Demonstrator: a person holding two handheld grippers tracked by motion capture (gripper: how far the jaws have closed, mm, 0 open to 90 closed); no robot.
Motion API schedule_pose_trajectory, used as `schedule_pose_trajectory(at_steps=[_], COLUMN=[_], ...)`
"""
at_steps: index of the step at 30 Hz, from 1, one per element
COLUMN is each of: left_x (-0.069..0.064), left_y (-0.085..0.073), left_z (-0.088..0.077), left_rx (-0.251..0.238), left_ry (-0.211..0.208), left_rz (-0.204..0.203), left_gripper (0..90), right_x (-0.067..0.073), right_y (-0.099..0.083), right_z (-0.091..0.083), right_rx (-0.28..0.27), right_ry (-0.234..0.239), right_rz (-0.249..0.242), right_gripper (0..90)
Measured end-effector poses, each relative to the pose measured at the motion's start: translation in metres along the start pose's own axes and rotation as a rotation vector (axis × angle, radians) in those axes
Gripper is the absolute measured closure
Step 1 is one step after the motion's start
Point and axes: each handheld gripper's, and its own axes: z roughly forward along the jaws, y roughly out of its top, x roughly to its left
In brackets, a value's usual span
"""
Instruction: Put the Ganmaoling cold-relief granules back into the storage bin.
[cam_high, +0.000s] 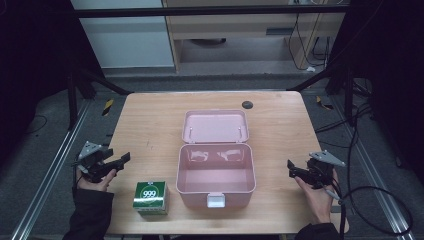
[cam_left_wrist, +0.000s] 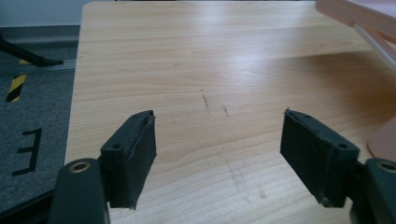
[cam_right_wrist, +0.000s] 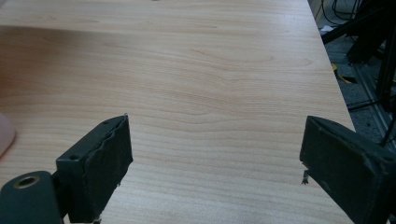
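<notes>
A pink plastic box (cam_high: 216, 172) stands open at the table's middle, its lid (cam_high: 215, 126) laid back behind it and a white latch on its front wall. It looks empty. A small green and white carton (cam_high: 151, 197) marked 999 sits to its left near the front edge. My left gripper (cam_high: 117, 164) hovers at the table's left edge, behind the carton, open with nothing between its jaws (cam_left_wrist: 217, 158). My right gripper (cam_high: 294, 169) hovers near the right edge, to the right of the box, also open and empty (cam_right_wrist: 215, 163). A corner of the pink box (cam_left_wrist: 373, 28) shows in the left gripper view.
The wooden table (cam_high: 150, 125) has bare room left and right of the box. A dark round disc (cam_high: 247, 104) lies at the far edge. Cables (cam_high: 370, 200) trail off the right side. Black frame bars and a cabinet stand beyond the table.
</notes>
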Motion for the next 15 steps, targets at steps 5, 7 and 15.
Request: schedule_pose_trajectory(at_steps=[5,7,15], left_x=[-0.001,0.0,-0.003], left_y=[0.009,0.012,0.019], left_z=[-0.007,-0.013,-0.019], left_rx=[0.054,0.051,0.061], left_ry=[-0.073,-0.091,-0.125], left_rz=[0.034,0.05,0.102], left_gripper=[34.3,35.8,34.7], right_x=[-0.001,0.0,0.004], right_y=[-0.003,-0.004,-0.004], right_z=[-0.002,0.0,0.0], right_rx=[0.008,0.022,0.033], right_ry=[0.019,0.02,0.034], right_rz=[-0.011,-0.024,-0.043], right_gripper=[9.6,9.5,8.5])
